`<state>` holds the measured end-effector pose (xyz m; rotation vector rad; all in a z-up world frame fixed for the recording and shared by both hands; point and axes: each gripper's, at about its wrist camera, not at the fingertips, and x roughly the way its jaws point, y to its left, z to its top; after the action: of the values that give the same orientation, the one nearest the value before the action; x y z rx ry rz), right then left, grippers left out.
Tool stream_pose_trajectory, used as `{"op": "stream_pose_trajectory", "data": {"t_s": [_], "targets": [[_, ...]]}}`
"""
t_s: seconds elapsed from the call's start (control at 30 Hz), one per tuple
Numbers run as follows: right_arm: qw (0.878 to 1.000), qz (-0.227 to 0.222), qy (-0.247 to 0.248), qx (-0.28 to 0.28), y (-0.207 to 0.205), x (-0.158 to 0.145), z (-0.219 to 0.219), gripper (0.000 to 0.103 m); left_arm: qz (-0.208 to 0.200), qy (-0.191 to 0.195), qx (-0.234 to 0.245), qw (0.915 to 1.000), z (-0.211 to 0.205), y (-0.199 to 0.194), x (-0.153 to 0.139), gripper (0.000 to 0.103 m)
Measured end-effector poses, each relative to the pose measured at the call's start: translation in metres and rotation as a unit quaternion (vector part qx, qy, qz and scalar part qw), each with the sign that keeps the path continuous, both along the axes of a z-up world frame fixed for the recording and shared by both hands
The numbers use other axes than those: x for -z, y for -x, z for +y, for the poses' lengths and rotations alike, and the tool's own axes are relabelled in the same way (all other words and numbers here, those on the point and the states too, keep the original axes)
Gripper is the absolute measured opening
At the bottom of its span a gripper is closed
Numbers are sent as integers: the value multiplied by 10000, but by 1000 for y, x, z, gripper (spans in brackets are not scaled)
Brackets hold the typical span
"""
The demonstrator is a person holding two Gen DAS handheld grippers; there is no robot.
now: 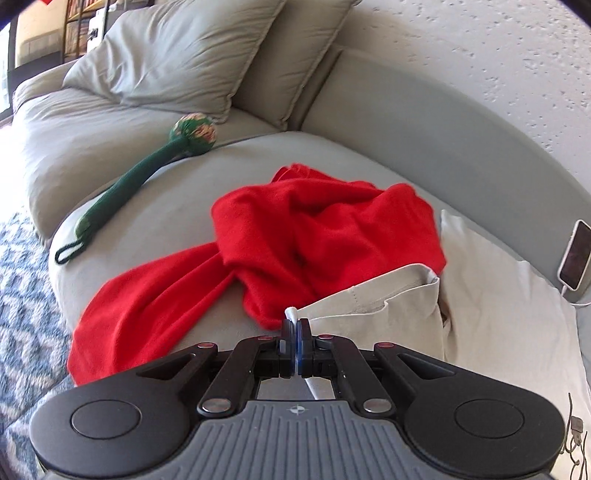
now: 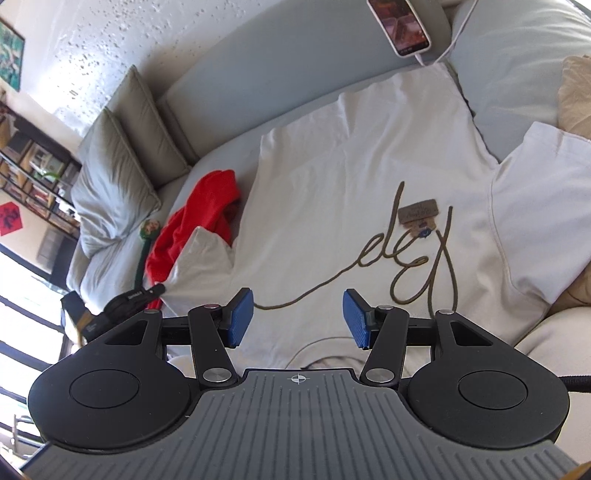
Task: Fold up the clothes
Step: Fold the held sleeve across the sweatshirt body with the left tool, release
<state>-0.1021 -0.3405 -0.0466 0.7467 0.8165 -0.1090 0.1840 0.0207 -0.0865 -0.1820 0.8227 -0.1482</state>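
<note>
Clamping a sleeve edge of the white T-shirt (image 1: 373, 306), the left gripper (image 1: 295, 345) has its two jaws pressed together with a sliver of white fabric pinched between the pads; the held sleeve is lifted and folded toward the garment body, as the right wrist view shows at the left gripper (image 2: 153, 291) beside the raised sleeve; the white T-shirt (image 2: 332, 192) itself lies spread flat, chest side up, on the grey sofa (image 2: 229, 92), with a brown cursive print and a small patch near its centre; the right gripper (image 2: 298, 317) hovers over the collar end of the shirt with its blue-padded fingers (image 2: 242, 317) set wide apart and nothing between them; the opposite sleeve lies extended at the right of that view, partly on a beige cushion (image 2: 576, 96); a crumpled red garment (image 1: 266, 258) rests on the seat just beside the shirt, touching the lifted sleeve; a green knitted toy (image 1: 147, 170) with a round patterned head lies farther along the seat, apart from the red garment; two grey pillows (image 1: 177, 51) lean against the sofa back; a phone (image 2: 400, 24) with its cable attached sits on the sofa back rim beyond the shirt hem; a blue patterned rug (image 1: 22, 295) covers the floor beside the sofa.
</note>
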Motion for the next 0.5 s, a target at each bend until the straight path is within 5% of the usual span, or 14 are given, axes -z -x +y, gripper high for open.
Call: {"op": "stream_pose_trajectory", "data": {"t_s": [0.07, 0.17, 0.23, 0.3, 0.5], "targets": [[10000, 9, -59, -37, 1, 1, 2, 58, 104, 35, -16, 9999, 2, 5, 1, 2], [10000, -1, -55, -22, 8, -1, 0, 67, 199, -37, -131, 9997, 2, 15, -8, 13], [10000, -19, -41, 20, 14, -4, -3, 67, 126, -170, -208, 9996, 2, 28, -18, 30], [9999, -65, -51, 102, 23, -8, -6, 67, 66, -359, -151, 9992, -1, 43, -29, 32], [9994, -69, -170, 296, 41, -3, -17, 82, -176, -310, 1072, 9936, -43, 89, -49, 34]]}}
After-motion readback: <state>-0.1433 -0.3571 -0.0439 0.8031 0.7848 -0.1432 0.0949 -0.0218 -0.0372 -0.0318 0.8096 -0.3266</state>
